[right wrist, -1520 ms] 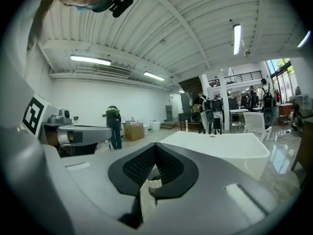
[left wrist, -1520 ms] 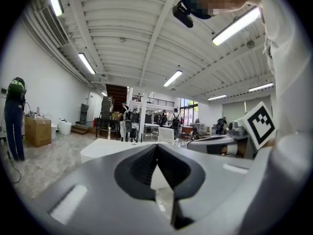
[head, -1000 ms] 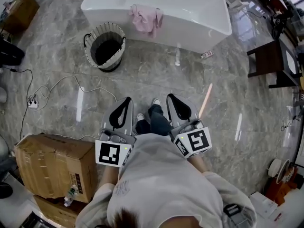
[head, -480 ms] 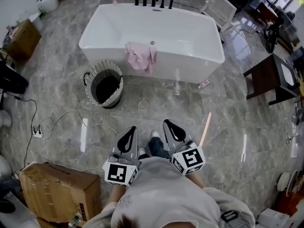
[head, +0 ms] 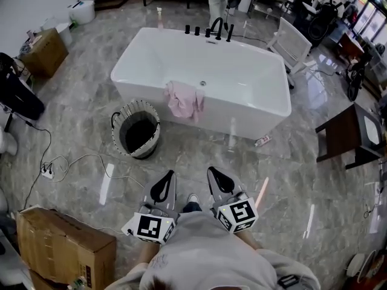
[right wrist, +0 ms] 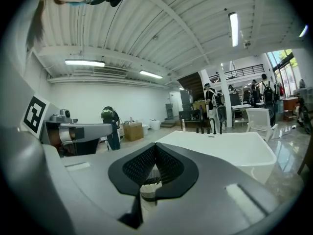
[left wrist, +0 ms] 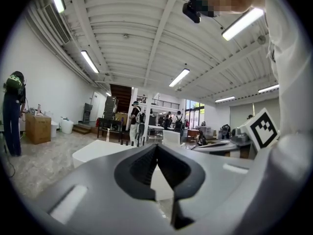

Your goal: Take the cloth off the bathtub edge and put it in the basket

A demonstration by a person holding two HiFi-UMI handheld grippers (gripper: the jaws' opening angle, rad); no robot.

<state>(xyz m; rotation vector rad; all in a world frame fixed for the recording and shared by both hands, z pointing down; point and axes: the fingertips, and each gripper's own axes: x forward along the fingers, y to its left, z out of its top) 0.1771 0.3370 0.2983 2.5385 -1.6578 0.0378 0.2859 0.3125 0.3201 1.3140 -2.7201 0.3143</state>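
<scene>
Pink cloth [head: 183,99] drapes over the white bathtub's [head: 242,121] near edge, near the striped basket [head: 138,105]. Left gripper [head: 170,174] and right gripper [head: 210,170] are both closed, empty, and well apart from it.

No word, number or brand can be read anywhere in these views. The only sign-like marks are the black-and-white square patterns on the left cube [head: 149,227] of the left gripper [head: 170,175] and on the right cube [head: 236,213] of the right gripper [head: 210,170]; they are codes, not letters. The cardboard box [head: 66,246] may carry print, but it is too small to read.
</scene>
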